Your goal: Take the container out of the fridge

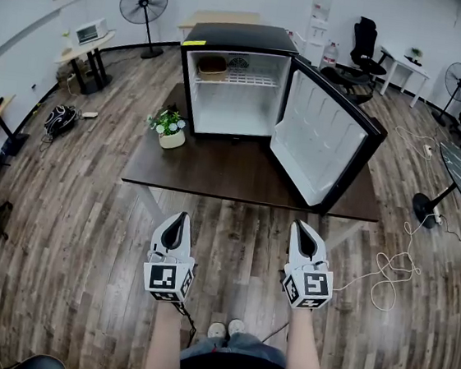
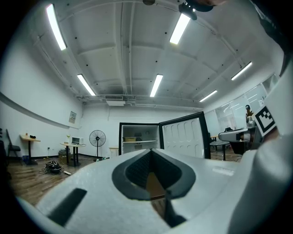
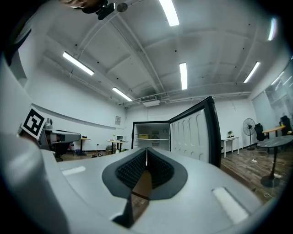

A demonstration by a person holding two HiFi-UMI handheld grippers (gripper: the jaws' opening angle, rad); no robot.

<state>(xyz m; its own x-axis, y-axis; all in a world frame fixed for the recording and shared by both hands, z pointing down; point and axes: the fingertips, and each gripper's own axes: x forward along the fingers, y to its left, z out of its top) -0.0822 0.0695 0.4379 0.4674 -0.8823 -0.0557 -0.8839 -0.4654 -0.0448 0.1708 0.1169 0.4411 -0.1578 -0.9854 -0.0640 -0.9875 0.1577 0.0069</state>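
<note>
A small black fridge [image 1: 236,81] stands on a dark table [image 1: 215,174], its door [image 1: 322,140] swung wide to the right. On the upper wire shelf, at the left, sits a tan container [image 1: 212,66]. It is small and far off in the left gripper view [image 2: 130,139] and the right gripper view [image 3: 143,136]. My left gripper [image 1: 177,219] and right gripper [image 1: 302,227] are held level side by side, short of the table's near edge and well away from the fridge. Both are shut with nothing between the jaws, as the left gripper [image 2: 151,151] and right gripper [image 3: 146,150] views show.
A potted plant [image 1: 171,129] stands on the table left of the fridge. A floor fan [image 1: 143,4], desks and office chairs [image 1: 362,42] line the back of the room. A white cable [image 1: 390,268] lies coiled on the wooden floor at the right.
</note>
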